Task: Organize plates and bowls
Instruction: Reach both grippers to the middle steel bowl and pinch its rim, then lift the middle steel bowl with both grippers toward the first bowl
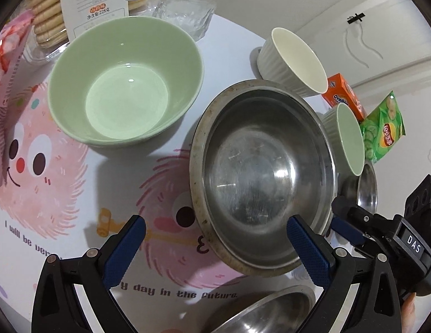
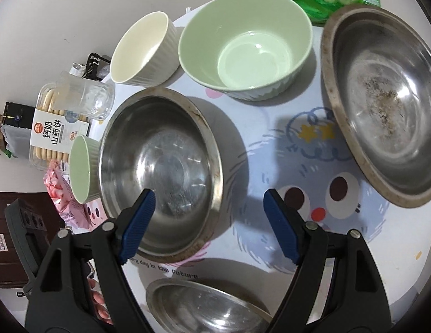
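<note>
A steel bowl (image 1: 262,177) (image 2: 160,183) stands mid-table. My left gripper (image 1: 215,247) is open, its right finger over the bowl's near rim. My right gripper (image 2: 210,222) is open above the bowl's right rim and also shows in the left wrist view (image 1: 351,224). A green bowl (image 1: 123,80) (image 2: 85,169) stands left of the steel bowl. Another green bowl (image 2: 243,44) (image 1: 348,138) and a white ribbed bowl (image 1: 293,61) (image 2: 143,50) stand behind. A stained steel bowl (image 2: 387,111) is at right. A steel plate (image 2: 204,308) (image 1: 271,310) lies nearest.
The table (image 1: 62,249) has a cartoon cloth. A biscuit pack (image 1: 93,2) (image 2: 51,136), a clear glass (image 1: 185,14) (image 2: 87,97) and a pink snack bag (image 1: 7,55) are at the left edge. An Ovaltine box (image 1: 343,94) and a green crisps bag (image 1: 385,127) are at the back right.
</note>
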A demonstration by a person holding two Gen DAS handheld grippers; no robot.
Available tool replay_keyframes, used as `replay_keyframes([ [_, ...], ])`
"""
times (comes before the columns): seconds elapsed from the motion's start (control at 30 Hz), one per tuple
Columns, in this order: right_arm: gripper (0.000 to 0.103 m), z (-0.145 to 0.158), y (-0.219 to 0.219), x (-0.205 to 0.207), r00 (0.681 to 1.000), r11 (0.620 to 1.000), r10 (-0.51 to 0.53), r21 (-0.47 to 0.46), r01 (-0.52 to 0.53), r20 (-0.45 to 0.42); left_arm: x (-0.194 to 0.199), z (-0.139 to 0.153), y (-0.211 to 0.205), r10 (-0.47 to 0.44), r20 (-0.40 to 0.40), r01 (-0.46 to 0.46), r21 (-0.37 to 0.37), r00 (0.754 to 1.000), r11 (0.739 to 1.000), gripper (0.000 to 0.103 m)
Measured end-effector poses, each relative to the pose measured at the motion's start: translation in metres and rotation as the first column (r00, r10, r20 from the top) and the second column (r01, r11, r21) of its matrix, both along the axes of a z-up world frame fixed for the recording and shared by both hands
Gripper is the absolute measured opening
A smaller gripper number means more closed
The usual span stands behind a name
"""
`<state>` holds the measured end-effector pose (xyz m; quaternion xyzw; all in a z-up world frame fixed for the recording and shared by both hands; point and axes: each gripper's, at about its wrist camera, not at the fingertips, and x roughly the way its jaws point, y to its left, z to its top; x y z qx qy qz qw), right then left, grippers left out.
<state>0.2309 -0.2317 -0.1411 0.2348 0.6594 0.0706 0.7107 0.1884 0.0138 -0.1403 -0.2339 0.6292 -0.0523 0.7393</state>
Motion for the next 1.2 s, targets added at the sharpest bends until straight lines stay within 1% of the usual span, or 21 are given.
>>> replay_keyframes([
  [0.07, 0.08, -0.001, 0.002, 0.002, 1.0, 1.0, 0.005, -0.006, -0.005, -0.005, 0.002, -0.001, -0.001, 0.004, -0.005, -0.004, -0.001, 1.0, 1.0, 0.103],
  [0.13, 0.076, -0.003, 0.004, 0.003, 1.0, 1.0, 0.012, -0.011, -0.013, -0.013, 0.004, -0.002, -0.002, 0.008, -0.011, -0.008, -0.005, 1.0, 1.0, 0.102],
  [0.2, 0.061, -0.005, 0.006, 0.004, 1.0, 1.0, 0.019, -0.001, -0.019, -0.025, 0.005, -0.003, -0.003, 0.011, -0.015, -0.011, -0.016, 1.0, 1.0, 0.102],
  [0.23, 0.058, -0.007, 0.008, 0.005, 0.999, 1.0, 0.022, 0.003, -0.022, -0.037, 0.006, -0.003, -0.003, 0.009, -0.015, -0.01, -0.017, 1.0, 1.0, 0.101],
  [0.3, 0.056, -0.009, 0.009, 0.005, 0.998, 1.0, 0.026, 0.006, -0.026, -0.048, 0.009, -0.002, -0.004, 0.005, -0.016, -0.005, -0.011, 1.0, 1.0, 0.093],
  [0.33, 0.055, -0.01, 0.01, 0.006, 0.998, 1.0, 0.029, 0.004, -0.029, -0.05, 0.01, -0.003, -0.004, 0.002, -0.02, -0.002, -0.007, 1.0, 1.0, 0.085],
  [0.37, 0.052, -0.011, 0.011, 0.006, 0.998, 0.999, 0.032, 0.002, -0.032, -0.051, 0.01, -0.004, -0.005, 0.0, -0.026, 0.0, -0.007, 1.0, 1.0, 0.076],
  [0.4, 0.047, -0.011, 0.011, 0.006, 0.998, 1.0, 0.031, 0.003, -0.031, -0.054, 0.011, -0.004, -0.005, -0.002, -0.031, 0.002, -0.009, 1.0, 1.0, 0.072],
  [0.47, 0.046, -0.012, 0.011, 0.005, 0.998, 1.0, 0.026, 0.009, -0.025, -0.058, 0.011, -0.006, -0.006, -0.003, -0.04, 0.003, -0.022, 0.999, 1.0, 0.06],
  [0.5, 0.046, -0.013, 0.01, 0.005, 0.998, 1.0, 0.025, 0.01, -0.024, -0.059, 0.012, -0.007, -0.006, -0.005, -0.044, 0.004, -0.035, 0.999, 0.999, 0.057],
  [0.57, 0.046, -0.013, 0.011, 0.005, 0.998, 1.0, 0.025, 0.008, -0.025, -0.06, 0.012, -0.009, -0.007, -0.011, -0.051, 0.009, -0.042, 0.999, 0.999, 0.038],
  [0.63, 0.045, -0.014, 0.01, 0.005, 0.998, 1.0, 0.023, 0.005, -0.022, -0.063, 0.011, -0.009, -0.008, -0.009, -0.056, 0.007, -0.028, 0.998, 1.0, 0.033],
  [0.67, 0.043, -0.014, 0.009, 0.005, 0.998, 1.0, 0.018, 0.008, -0.018, -0.065, 0.011, -0.01, -0.007, -0.006, -0.058, 0.005, -0.027, 0.998, 1.0, 0.03],
  [0.7, 0.039, -0.014, 0.008, 0.004, 0.998, 1.0, 0.014, 0.009, -0.014, -0.065, 0.01, -0.011, -0.006, -0.005, -0.062, 0.003, -0.025, 0.998, 1.0, 0.028],
  [0.77, 0.036, -0.015, 0.008, 0.003, 0.997, 1.0, 0.023, 0.001, -0.023, -0.07, 0.01, -0.012, -0.003, 0.003, -0.073, -0.005, -0.017, 0.997, 1.0, 0.017],
  [0.87, 0.023, -0.015, 0.011, 0.002, 0.997, 0.999, 0.04, -0.002, -0.04, -0.065, 0.009, -0.014, 0.001, 0.016, -0.081, -0.019, -0.03, 0.997, 0.999, 0.014],
  [0.93, 0.02, -0.014, 0.011, 0.002, 0.997, 0.999, 0.044, -0.012, -0.045, -0.064, 0.009, -0.014, 0.001, 0.023, -0.082, -0.026, -0.028, 0.996, 0.999, 0.013],
  [1.0, 0.015, -0.014, 0.011, 0.001, 0.997, 0.999, 0.038, -0.017, -0.039, -0.064, 0.01, -0.011, 0.001, 0.034, -0.075, -0.035, -0.02, 0.997, 0.999, 0.013],
  [1.2, 0.014, -0.011, 0.01, -0.001, 0.998, 0.999, 0.04, -0.018, -0.041, -0.048, 0.01, -0.007, 0.001, 0.034, -0.057, -0.035, -0.017, 0.998, 0.999, 0.012],
])
